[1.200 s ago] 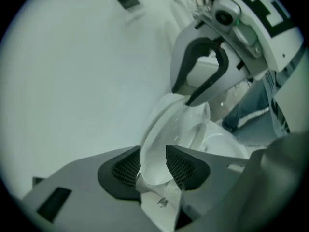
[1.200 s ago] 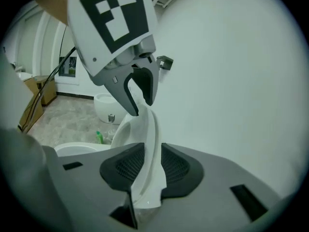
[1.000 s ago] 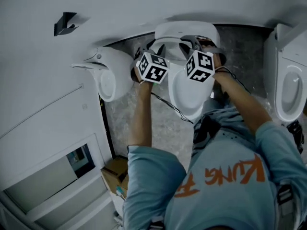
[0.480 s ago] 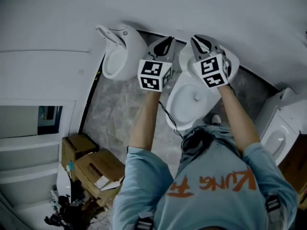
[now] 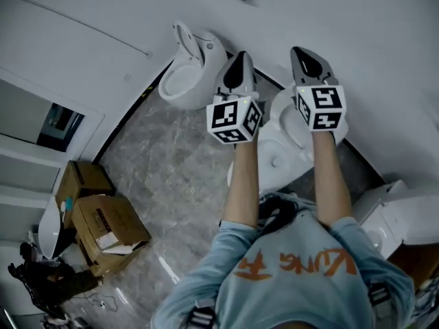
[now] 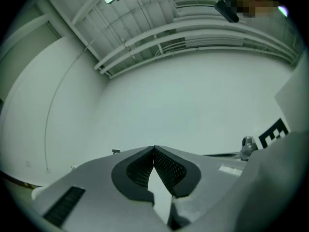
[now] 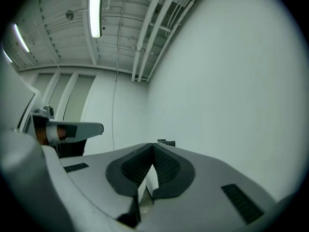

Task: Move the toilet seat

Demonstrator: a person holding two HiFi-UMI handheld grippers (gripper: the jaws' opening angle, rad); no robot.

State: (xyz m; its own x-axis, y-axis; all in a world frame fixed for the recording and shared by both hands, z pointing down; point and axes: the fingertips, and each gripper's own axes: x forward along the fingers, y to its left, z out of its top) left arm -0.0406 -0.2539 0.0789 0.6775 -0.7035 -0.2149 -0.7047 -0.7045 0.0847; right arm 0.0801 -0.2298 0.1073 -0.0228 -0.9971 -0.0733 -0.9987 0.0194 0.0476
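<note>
Toilet seat (image 5: 277,149) in middle of frame, below both grippers, maybe lying flat; hard to tell. Left gripper (image 5: 239,57), right gripper (image 5: 302,52): up high, jaws together, nothing held. Keep tips off wall (image 5: 384,40).

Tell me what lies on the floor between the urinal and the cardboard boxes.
Nothing: the head view shows only grey marbled floor, bare, between the urinal and the cardboard boxes.

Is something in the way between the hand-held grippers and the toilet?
Nothing visible is. The left hand-held gripper and the right hand-held gripper are up high, shut and empty, pointing at the white wall. The toilet sits below them, with only air between.
</note>
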